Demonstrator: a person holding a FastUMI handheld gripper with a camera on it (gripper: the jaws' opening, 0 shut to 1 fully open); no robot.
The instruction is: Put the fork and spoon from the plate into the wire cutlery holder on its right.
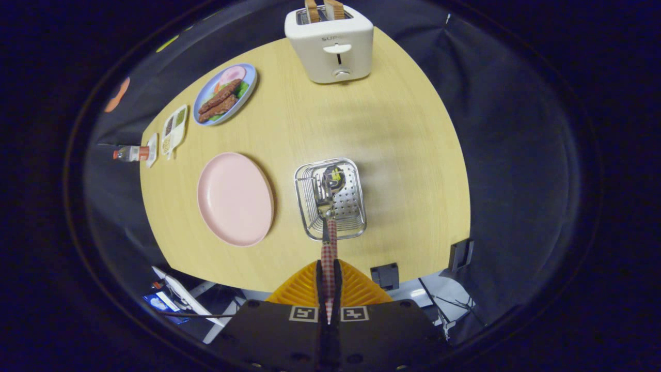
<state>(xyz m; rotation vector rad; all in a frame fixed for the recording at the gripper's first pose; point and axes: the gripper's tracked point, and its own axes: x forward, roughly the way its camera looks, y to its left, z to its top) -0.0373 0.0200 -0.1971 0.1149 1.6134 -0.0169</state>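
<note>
Seen from above a pale wood-grain table, the gripper has its two fingers pressed together on the red-and-white checked handle of a spoon, leaving only the handle's width between them. The spoon hangs straight ahead of the fingers, its shiny metal bowl down inside the wire cutlery holder, a squarish basket of thin bright wire with a perforated steel panel on one side. A second piece of polished cutlery seems to stand in the holder beside the spoon; whether it is the fork cannot be told.

Just to the holder's left lies the plate, round, matte pink and smooth, with nothing on it. Beyond it sits a blue plate heaped with brown meat strips, greens and a pink slice, near a small white divided dish and a bottle lying on its side. At the table's far edge stands a glossy white toaster, two slices of bread upright in its slots.
</note>
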